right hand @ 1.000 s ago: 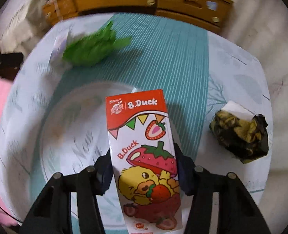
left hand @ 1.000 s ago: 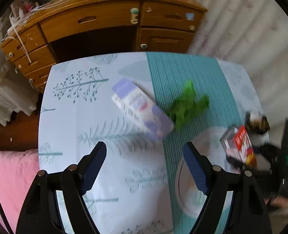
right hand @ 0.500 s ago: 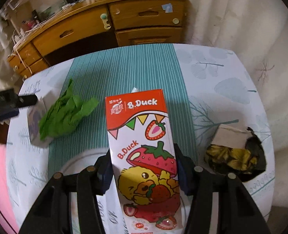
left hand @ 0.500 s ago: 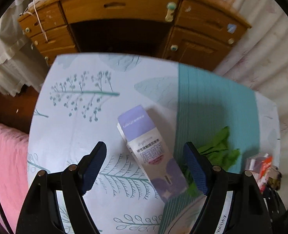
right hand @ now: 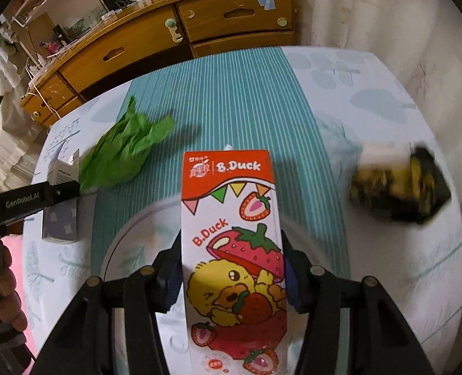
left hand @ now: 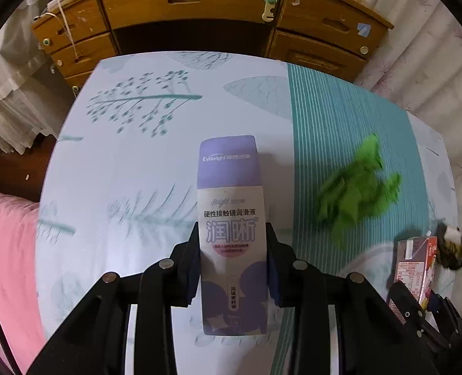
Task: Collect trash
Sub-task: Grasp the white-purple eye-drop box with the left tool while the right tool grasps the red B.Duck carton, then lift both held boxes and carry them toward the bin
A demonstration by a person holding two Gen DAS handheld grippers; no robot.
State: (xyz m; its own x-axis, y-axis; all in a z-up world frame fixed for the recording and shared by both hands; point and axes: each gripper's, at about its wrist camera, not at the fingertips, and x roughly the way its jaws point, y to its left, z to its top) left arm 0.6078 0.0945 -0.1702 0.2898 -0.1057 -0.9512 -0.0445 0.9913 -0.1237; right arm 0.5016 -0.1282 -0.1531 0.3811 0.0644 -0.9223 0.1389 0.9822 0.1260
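A purple and white box (left hand: 229,187) lies on the leaf-print tablecloth. It sits between the fingers of my left gripper (left hand: 232,234), whose jaws are closing, pads against its long sides. The right wrist view shows that box (right hand: 60,218) at the far left. My right gripper (right hand: 231,243) is shut on a red and white B.Duck strawberry carton (right hand: 231,187), held above a white plate (right hand: 130,237). The carton (left hand: 413,268) shows at the right of the left wrist view. Crumpled green paper (left hand: 356,193) lies on the teal stripe. A black and yellow wrapper (right hand: 396,184) lies right of the plate.
A wooden desk (left hand: 199,3) with drawers stands beyond the table's far edge, beside a pale curtain (right hand: 371,15). Pink cloth (left hand: 5,250) lies off the left edge. A person's hand (right hand: 5,281) holds the left gripper's handle.
My left gripper came down over the purple box and its jaws narrowed onto it. The right gripper rolled, still holding the carton over the plate.
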